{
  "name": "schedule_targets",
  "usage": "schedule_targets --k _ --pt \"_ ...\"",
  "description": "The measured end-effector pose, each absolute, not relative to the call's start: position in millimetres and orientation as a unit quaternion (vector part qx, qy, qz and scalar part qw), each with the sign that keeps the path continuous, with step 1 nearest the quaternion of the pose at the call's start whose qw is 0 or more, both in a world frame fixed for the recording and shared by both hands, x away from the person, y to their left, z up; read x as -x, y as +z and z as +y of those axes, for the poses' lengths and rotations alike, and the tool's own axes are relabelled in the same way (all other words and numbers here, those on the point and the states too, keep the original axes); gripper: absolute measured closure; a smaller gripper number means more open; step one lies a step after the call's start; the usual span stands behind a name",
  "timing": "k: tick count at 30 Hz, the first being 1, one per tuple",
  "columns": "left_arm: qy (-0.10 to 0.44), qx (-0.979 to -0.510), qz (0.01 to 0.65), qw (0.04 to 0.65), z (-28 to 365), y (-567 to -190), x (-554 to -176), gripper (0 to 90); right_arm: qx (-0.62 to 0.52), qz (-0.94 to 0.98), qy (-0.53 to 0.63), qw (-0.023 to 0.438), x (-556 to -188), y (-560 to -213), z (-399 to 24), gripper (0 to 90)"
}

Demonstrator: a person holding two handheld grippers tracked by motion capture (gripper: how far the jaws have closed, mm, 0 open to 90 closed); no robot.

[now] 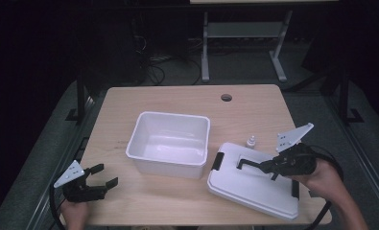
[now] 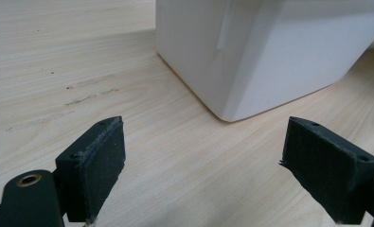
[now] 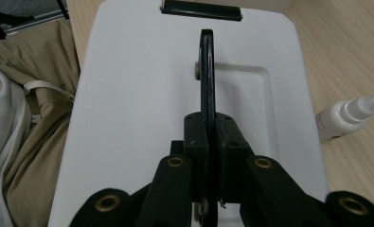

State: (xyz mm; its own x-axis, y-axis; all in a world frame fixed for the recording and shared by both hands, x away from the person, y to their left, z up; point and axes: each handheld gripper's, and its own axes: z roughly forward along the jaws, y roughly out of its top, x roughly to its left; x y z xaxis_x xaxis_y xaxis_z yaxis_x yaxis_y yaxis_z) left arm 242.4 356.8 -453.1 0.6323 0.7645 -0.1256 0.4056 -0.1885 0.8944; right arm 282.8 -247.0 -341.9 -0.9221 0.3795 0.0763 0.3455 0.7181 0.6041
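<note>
Presumably pinching the lid's (image 1: 254, 184) black handle (image 3: 207, 71) with right gripper (image 1: 265, 166) fingers closed; rigid, light plastic; left gripper (image 1: 103, 179) idling open beside bin (image 1: 170, 143).

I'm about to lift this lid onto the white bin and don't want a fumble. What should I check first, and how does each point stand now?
1. Right gripper shut on the lid's black handle: ok, fingers pinch it from both sides.
2. Lid free of the bin: ok, it lies flat on the table beside it.
3. Bin empty: ok, its inside looks bare in the high view.
4. Small bottle clear of the lid's path: not ok, it stands right at the lid's far edge.
5. Left gripper ready to steady the bin: ok, open, pointed at the bin's near corner, not touching.
6. Lid's side latches open: cannot tell.
</note>
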Motion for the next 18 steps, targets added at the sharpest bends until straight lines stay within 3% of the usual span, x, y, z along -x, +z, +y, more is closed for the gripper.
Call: schedule_targets --k 18 --pt "0.177 -0.75 0.389 0.504 356.9 -453.0 -241.9 13.1 -0.212 0.93 0.299 0.004 -295.2 -385.5 -248.0 84.6"
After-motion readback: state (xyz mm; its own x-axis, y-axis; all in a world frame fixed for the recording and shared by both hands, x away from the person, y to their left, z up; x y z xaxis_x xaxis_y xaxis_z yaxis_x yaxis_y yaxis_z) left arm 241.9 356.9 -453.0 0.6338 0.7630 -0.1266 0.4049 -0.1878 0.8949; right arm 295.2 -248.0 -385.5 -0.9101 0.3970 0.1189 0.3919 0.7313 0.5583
